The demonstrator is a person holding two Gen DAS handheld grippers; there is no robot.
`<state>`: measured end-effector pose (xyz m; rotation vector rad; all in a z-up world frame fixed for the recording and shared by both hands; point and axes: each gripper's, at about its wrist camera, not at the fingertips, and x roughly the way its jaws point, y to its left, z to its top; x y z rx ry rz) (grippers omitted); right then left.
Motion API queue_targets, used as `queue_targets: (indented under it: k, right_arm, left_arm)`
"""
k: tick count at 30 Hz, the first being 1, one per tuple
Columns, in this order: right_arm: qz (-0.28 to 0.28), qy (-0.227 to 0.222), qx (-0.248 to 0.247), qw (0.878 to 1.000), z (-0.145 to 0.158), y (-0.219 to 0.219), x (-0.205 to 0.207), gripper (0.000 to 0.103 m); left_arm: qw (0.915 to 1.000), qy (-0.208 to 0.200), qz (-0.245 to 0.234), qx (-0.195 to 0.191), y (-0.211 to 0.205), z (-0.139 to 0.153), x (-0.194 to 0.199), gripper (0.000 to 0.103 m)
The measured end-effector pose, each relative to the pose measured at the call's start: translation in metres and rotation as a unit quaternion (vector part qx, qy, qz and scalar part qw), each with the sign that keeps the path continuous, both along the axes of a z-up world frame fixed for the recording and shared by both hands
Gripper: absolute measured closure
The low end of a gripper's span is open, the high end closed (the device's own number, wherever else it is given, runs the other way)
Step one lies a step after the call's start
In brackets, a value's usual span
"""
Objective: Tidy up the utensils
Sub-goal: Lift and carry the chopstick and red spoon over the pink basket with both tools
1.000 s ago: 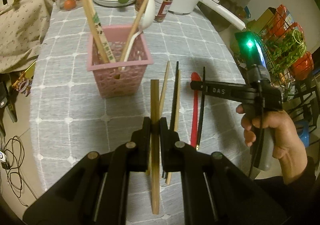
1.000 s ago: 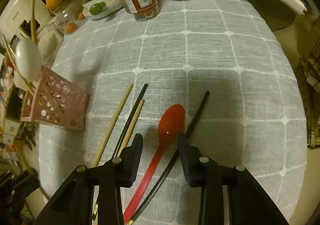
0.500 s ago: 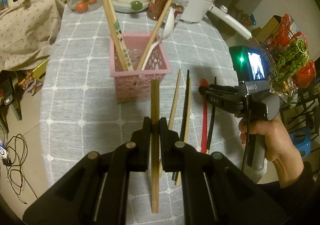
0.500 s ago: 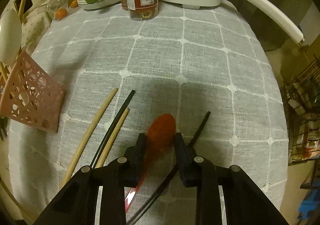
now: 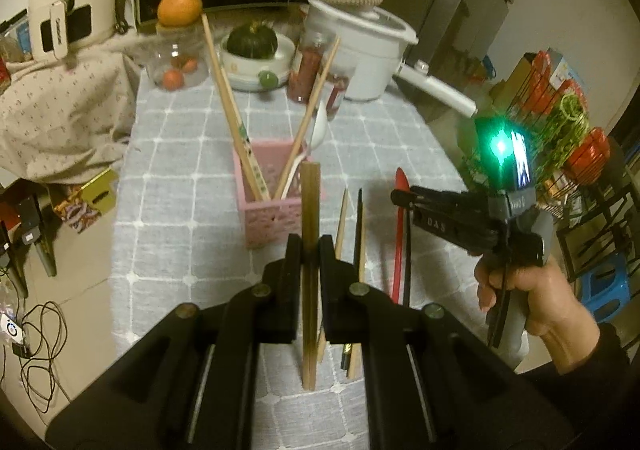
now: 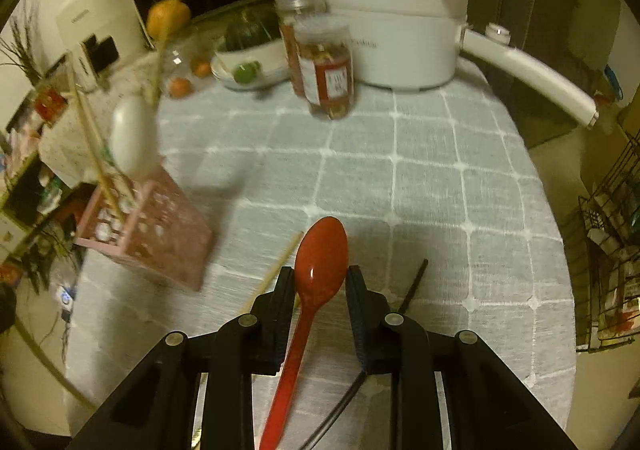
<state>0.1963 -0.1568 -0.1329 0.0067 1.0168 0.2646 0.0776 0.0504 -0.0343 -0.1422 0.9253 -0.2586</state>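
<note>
1. The left gripper (image 5: 310,250) has its jaws pressed shut on a wooden chopstick (image 5: 310,217), which stands upright at frame centre, its top overlapping the pink basket (image 5: 272,205).
2. The right gripper (image 6: 320,286) has its jaws narrowed around the red spoon (image 6: 320,266), the bowl poking out past them; whether they touch its sides I cannot tell.
3. Readable writing: "DAS" on the right gripper's side in the left view.
4. The basket holds two chopsticks and a white spoon (image 6: 132,137). Loose chopsticks (image 5: 352,221) lie on the worktop (image 6: 440,177) right of the basket.
5. A labelled jar (image 6: 330,69) and a white pot (image 6: 400,37) stand at upper centre.
6. The right hand (image 5: 532,302) grips its handle at right.
</note>
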Motion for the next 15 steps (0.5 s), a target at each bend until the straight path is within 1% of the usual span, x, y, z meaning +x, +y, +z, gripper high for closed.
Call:
queue_targets:
  k: [6,10,15]
  right_arm:
    - [0.002,-0.036,0.022,0.999,0.026,-0.004,-0.018,0.077]
    - [0.004,-0.06,0.033,0.998,0.041,-0.004,-0.027,0.077]
    - [0.012,-0.087,0.037,0.995,0.057,0.002,-0.036,0.077]
  left_arm:
    - [0.9989,-0.045,0.006,-0.011,0.001,0.021,-0.007,0.094]
    - [0.9963,-0.082,0.013,-0.022,0.004,0.038,-0.013,0.094]
    - [0.9884,-0.138,0.039,-0.049,0.017,0.063,-0.018,0.094]
